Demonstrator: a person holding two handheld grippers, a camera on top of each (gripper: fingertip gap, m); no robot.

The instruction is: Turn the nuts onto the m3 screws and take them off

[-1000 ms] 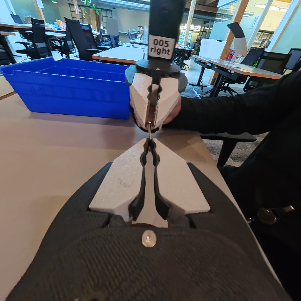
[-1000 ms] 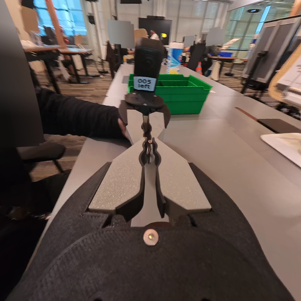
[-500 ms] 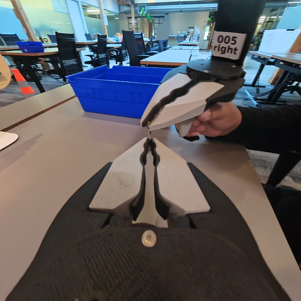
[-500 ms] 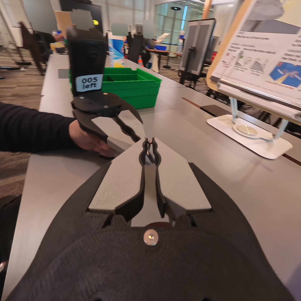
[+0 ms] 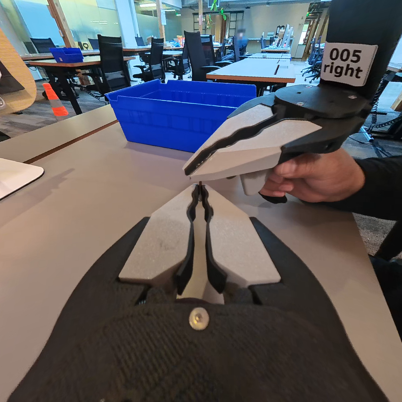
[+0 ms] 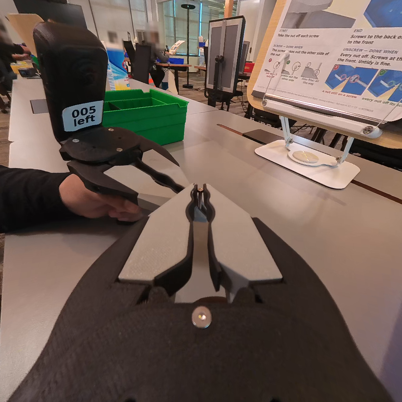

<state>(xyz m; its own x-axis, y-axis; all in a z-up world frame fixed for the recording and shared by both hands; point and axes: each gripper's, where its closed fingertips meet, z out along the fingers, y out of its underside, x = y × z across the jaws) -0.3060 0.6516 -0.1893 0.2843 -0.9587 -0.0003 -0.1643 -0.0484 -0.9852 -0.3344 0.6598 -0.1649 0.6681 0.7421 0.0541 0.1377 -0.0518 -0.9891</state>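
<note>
Grey left gripper (image 5: 199, 188) clamped on screw (image 6: 199, 189), right gripper (image 6: 199, 188) pinching it, tips meeting

blue bin (image 5: 174, 121) on grey table (image 5: 65, 206), green bin (image 6: 150, 117), instruction sheet stand (image 6: 309, 161), orange cone (image 5: 55, 102)

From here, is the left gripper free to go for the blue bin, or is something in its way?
Probably not straight away. The left gripper is shut on a small fastener, and the right gripper hangs tip to tip with it, partly across the line to the blue bin. The table ahead on the left is bare.
</note>
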